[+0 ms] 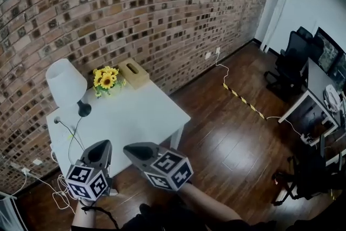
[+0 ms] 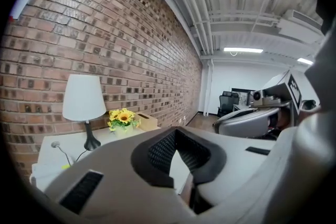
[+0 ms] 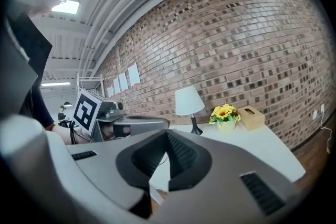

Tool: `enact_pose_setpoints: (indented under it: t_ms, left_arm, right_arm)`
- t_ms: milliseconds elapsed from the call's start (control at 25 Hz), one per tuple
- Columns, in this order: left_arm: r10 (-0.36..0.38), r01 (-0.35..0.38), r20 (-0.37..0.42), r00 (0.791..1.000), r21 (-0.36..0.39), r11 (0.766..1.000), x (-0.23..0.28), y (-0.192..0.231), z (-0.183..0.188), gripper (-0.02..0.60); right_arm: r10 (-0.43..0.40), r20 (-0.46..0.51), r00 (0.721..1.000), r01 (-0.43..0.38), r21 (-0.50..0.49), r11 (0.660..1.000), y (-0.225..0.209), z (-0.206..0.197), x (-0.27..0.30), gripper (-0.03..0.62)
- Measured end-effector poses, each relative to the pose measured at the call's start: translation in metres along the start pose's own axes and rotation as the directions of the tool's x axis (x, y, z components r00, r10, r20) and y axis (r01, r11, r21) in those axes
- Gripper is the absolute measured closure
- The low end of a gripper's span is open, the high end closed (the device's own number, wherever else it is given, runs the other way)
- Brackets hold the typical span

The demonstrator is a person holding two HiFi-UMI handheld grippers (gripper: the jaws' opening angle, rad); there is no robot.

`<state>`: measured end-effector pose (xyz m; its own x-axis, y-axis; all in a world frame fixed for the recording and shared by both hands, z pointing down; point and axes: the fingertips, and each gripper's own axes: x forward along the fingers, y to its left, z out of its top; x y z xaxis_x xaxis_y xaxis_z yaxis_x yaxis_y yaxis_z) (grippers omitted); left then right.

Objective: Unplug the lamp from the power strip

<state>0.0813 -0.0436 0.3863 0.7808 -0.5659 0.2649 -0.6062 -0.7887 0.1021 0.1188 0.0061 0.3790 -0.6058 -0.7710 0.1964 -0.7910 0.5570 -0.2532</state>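
Nothing of the unplugging is done yet. The lamp (image 1: 66, 81) stands at the back left corner of the white table (image 1: 146, 116), close to the brick wall (image 1: 162, 8). Its thin dark cord (image 1: 72, 138) runs from the base across the tabletop and drops over the near left edge.

From there it seems to lead to a tangle of white cable (image 1: 57, 195) on the floor. A small white block by the wall (image 1: 25, 171) may be the power strip, though it is too small to be sure. The plug itself is not clearly visible, so finding it, gripping it and pulling it free are all left to do.

The left gripper (image 1: 101, 147) and the right gripper (image 1: 132, 150) hang side by side in front of the table's near edge, well apart from the lamp and the cord. Each has its jaws pressed together with nothing between them.

The lampshade is a smooth white cone on a slim, glossy black stem with a bulbous foot. Beside it sit yellow sunflowers (image 1: 106, 79) in a pale pot and a boxy tan tissue holder (image 1: 133, 73). The tabletop is matte, the floor (image 1: 232, 132) is dark polished wood, and the jaw pads are ribbed black rubber.
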Motion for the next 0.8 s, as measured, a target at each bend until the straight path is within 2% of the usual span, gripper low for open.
enact_pose_setpoints:
  t_ms: [320, 600, 800]
  left_arm:
    - [-0.02, 0.02, -0.009, 1.0, 0.036, 0.999, 0.055, -0.053, 0.013, 0.571]
    - [-0.049, 0.051, -0.031, 0.998, 0.09, 0.995, 0.098, -0.088, 0.024, 0.571]
    - [-0.057, 0.062, -0.039, 0.998, 0.126, 0.99, 0.125, -0.11, 0.035, 0.571]
  right_arm:
    - [-0.028, 0.027, 0.999, 0.028, 0.008, 1.0, -0.058, 0.001, -0.054, 0.594]
    - [-0.001, 0.058, 0.998, -0.002, 0.04, 0.999, -0.09, 0.007, -0.08, 0.594]
    - [-0.026, 0.079, 0.997, 0.022, 0.049, 0.999, -0.12, 0.014, -0.102, 0.594]
